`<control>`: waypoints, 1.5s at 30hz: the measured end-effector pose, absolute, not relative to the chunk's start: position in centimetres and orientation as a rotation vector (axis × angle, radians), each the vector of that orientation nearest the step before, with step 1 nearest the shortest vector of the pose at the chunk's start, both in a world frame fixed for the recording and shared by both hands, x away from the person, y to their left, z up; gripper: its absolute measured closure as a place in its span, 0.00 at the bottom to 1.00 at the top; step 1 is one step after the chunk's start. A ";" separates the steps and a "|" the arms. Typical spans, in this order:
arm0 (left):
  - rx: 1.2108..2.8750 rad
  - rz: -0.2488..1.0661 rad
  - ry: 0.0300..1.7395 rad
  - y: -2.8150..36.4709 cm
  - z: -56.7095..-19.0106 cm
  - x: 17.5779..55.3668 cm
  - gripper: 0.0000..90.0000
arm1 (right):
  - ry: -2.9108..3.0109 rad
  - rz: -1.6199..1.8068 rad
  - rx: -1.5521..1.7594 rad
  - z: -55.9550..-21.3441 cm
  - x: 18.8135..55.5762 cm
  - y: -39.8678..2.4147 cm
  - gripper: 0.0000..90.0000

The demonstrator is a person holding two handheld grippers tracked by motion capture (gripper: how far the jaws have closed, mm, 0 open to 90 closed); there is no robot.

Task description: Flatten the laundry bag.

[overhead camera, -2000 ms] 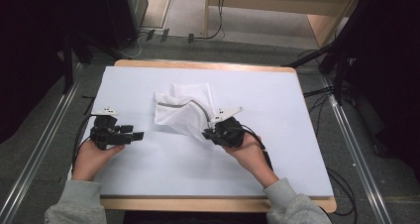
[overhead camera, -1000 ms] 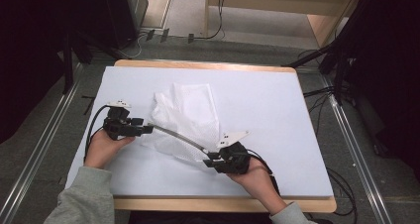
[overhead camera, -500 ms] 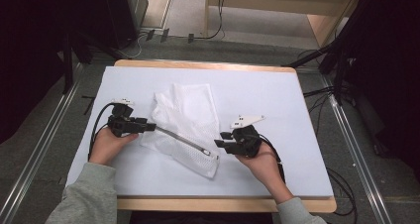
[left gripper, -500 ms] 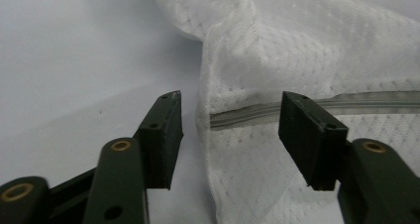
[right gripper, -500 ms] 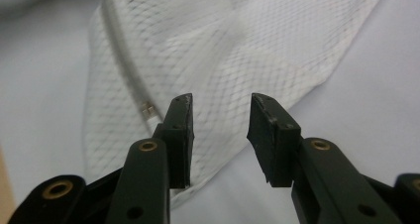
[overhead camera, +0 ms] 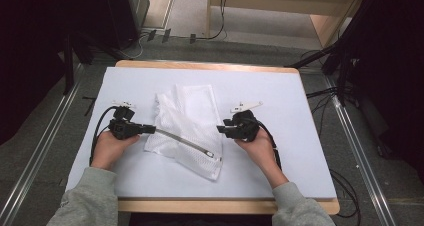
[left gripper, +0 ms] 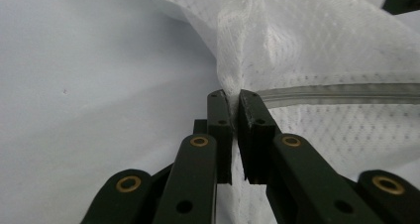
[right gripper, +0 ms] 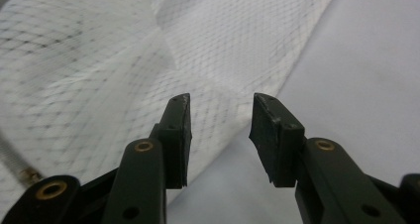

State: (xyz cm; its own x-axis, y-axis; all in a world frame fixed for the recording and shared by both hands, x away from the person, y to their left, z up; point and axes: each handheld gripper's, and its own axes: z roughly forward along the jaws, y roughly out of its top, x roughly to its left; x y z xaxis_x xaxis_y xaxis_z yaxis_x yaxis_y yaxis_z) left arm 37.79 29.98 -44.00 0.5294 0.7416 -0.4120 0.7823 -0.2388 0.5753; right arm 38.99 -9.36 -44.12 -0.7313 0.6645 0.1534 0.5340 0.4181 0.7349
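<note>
No readable text, label, brand or number anywhere (mesh bag [overhead camera: 187,128] plain).

High view sits above the person's side of the table [overhead camera: 150,186], looking fwd and down, far enough back to get the whole top plus floor behind. Left gripper view rides on the left gripper [overhead camera: 150,129], super close, looking along its jaws at the mesh bag [left gripper: 322,50] edge w/ the zipper [left gripper: 341,92]. Right gripper view is on the right gripper [overhead camera: 220,129], also close, facing the bag's other edge. All 3 share the bag; left gripper view catches the right gripper's tips top right.
</note>
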 end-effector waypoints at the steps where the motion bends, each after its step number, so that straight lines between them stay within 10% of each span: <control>1: 2.003 -0.069 1.230 30.1 -43.9 37.5 0.96 | 2.499 1.192 1.080 -44.3 39.6 -9.3 0.68; 26: 2.022 -0.072 1.247 31.2 -43.3 33.0 0.96 | 2.496 1.079 1.159 -46.5 45.1 -6.4 0.69; 36: 2.025 -0.071 1.252 31.4 -43.4 32.5 0.96 | 2.515 1.022 1.161 -46.6 45.2 -6.1 0.99; 45: 2.019 -0.078 1.246 31.3 -43.3 32.7 0.96 | 2.488 1.016 1.208 -46.0 45.4 -7.6 1.00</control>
